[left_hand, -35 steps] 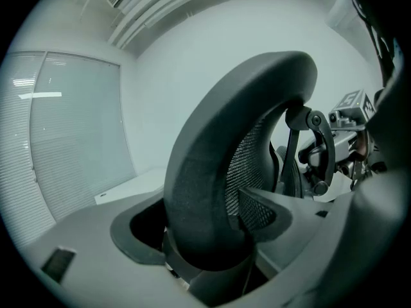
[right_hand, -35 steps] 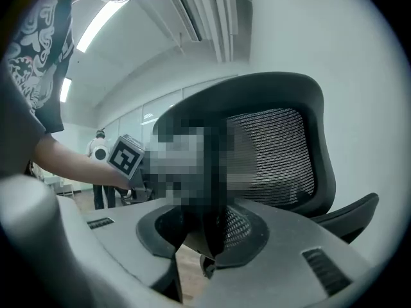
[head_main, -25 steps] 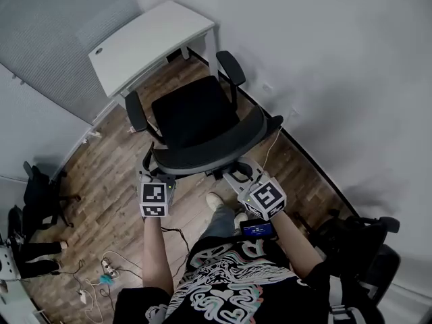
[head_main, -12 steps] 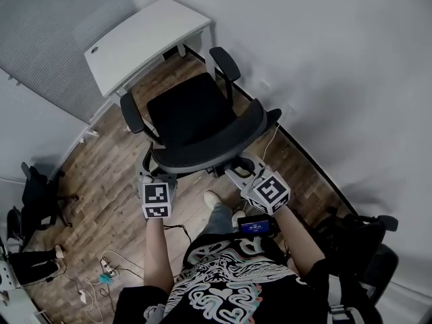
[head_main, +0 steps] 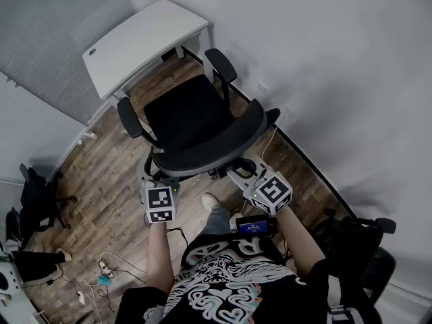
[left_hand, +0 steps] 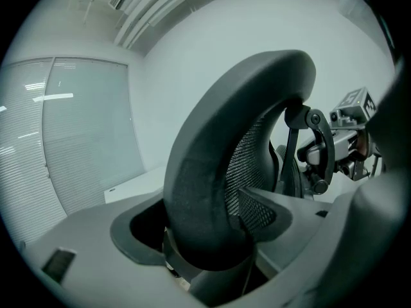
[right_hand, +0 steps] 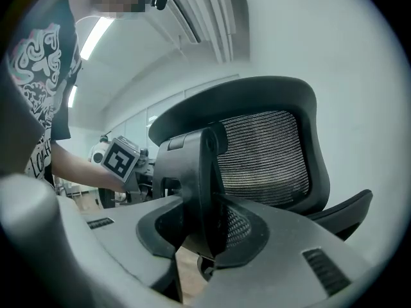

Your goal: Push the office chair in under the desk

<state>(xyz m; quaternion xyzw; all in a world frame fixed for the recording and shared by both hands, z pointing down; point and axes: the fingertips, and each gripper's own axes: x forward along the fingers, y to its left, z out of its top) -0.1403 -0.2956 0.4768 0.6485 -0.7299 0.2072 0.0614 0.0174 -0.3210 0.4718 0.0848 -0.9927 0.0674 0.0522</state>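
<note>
A black office chair (head_main: 185,117) stands on the wood floor, its seat facing the white desk (head_main: 142,39) at the upper left. The seat front is close to the desk edge, and the backrest is toward me. My left gripper (head_main: 150,175) is shut on the padded left rim of the backrest (left_hand: 205,191). My right gripper (head_main: 237,173) is shut on the plastic back support (right_hand: 192,185) behind the mesh (right_hand: 263,153). In the right gripper view the left gripper's marker cube (right_hand: 121,159) shows beyond the support.
A grey wall runs close along the chair's right side. More black chairs stand at the lower right (head_main: 358,248) and the left (head_main: 37,194). Cables and a power strip (head_main: 101,275) lie on the floor at the lower left. A white cable (head_main: 270,147) hangs by the wall.
The chair has edged slightly to the left, toward the desk. Both grippers have gone with it and kept their hold on its back.
</note>
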